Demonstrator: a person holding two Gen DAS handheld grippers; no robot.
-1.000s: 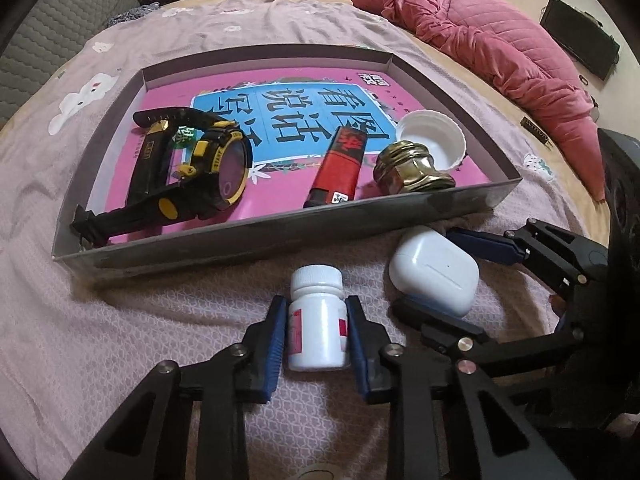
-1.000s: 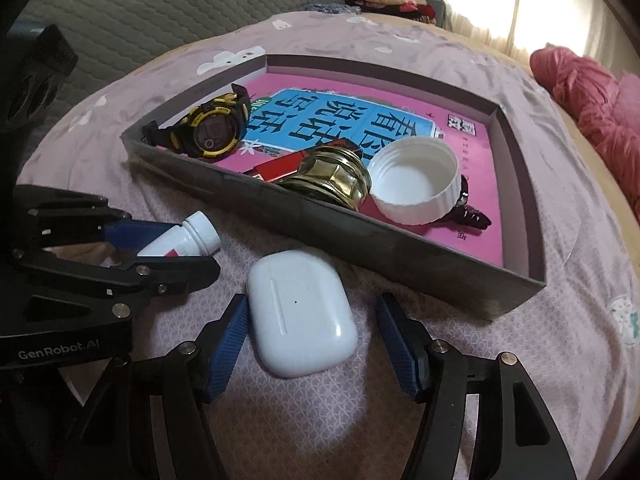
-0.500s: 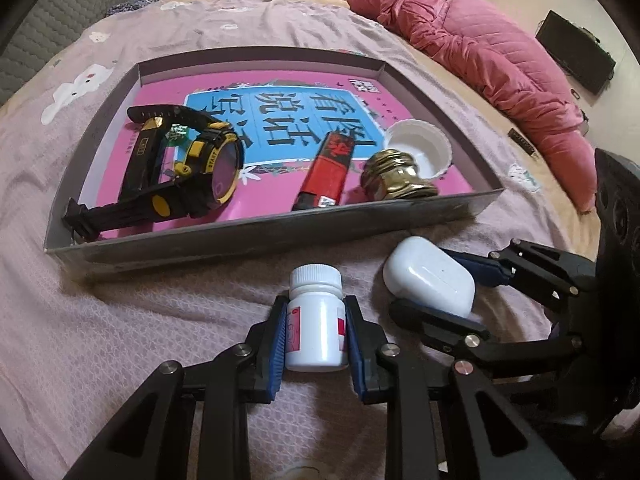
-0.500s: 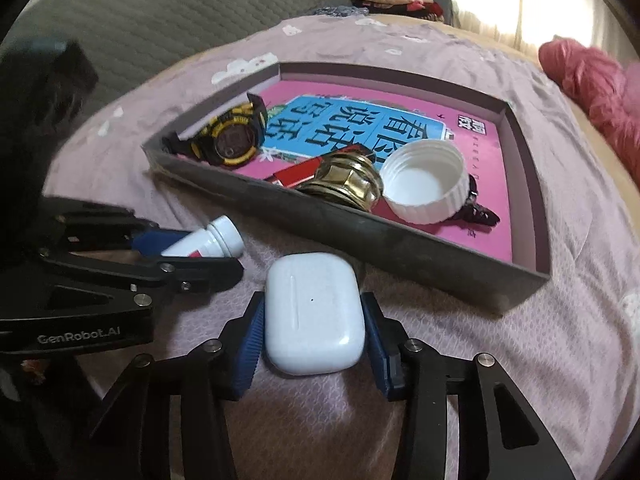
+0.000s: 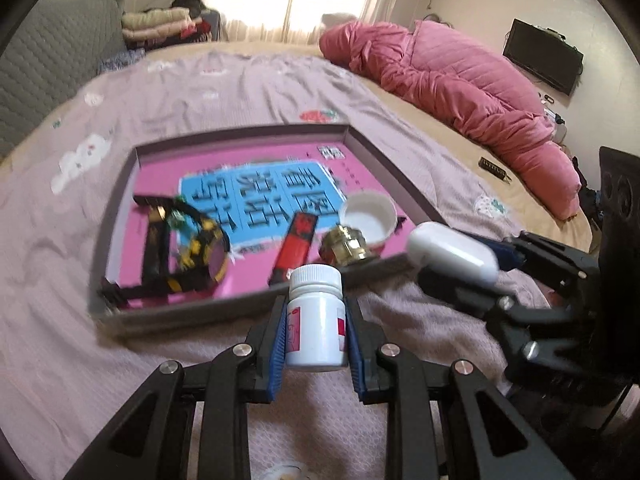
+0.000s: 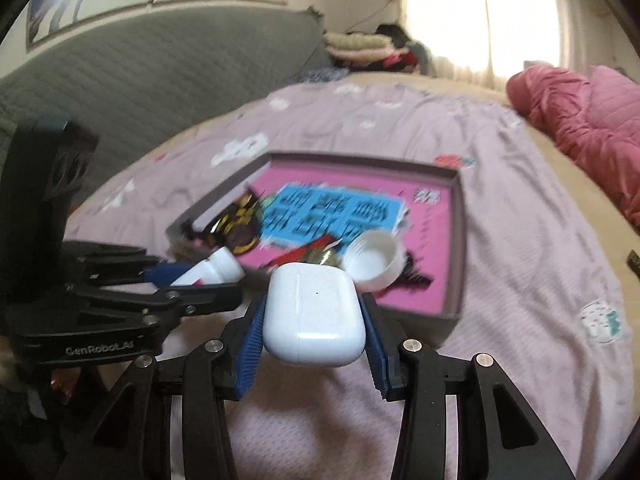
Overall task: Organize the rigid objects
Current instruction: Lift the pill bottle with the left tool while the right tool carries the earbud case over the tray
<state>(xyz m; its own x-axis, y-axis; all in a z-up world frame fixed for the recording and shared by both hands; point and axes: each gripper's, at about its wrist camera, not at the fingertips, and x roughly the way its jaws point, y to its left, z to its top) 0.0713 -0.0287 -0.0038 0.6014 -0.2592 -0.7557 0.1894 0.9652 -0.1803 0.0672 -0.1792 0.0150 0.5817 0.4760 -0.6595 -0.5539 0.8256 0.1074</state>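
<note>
Jaws of my left gripper (image 5: 316, 334) and right gripper (image 6: 314, 322) now clamp the small white plastic pill bottle (image 5: 316, 320) and the white rounded earbud case (image 6: 314, 316); both have just left the bed (image 5: 240, 92), ready for the shallow grey cardboard tray (image 5: 120, 216).

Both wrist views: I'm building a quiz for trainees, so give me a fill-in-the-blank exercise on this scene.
1. The left gripper is shut on the ____.
2. The right gripper is shut on the white ____.
3. The watch lies inside the ____.
4. The tray rests on a ____.

Missing words: bottle; case; tray; bed
</note>
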